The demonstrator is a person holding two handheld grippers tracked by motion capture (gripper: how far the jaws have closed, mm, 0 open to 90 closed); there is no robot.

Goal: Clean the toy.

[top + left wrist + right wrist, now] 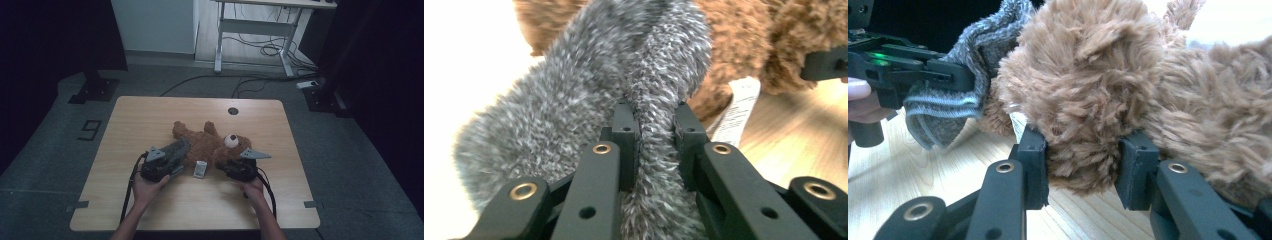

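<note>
Pale wood-grain table (150, 112), rounded corners, 1 round cable hole at far edge. 2 forearms enter from near edge.

Left gripper (655, 125): jaws narrow, pinching 1 fuzzy grey sock (589, 100), knit cuff with pale stripe.

Right gripper (1083, 155): jaws clamped on shaggy limb of 1 brown teddy bear (210, 142), lying at table centre, white snout. 1 white paper tag (200, 169) between grippers.

Beyond: grey floor, loose black cables, 1 white-legged desk (260, 25), dark curtains both sides.

A taped figure 9 (91, 129) marks the floor; the teddy bear's tag (737, 111) print is unreadable
</note>
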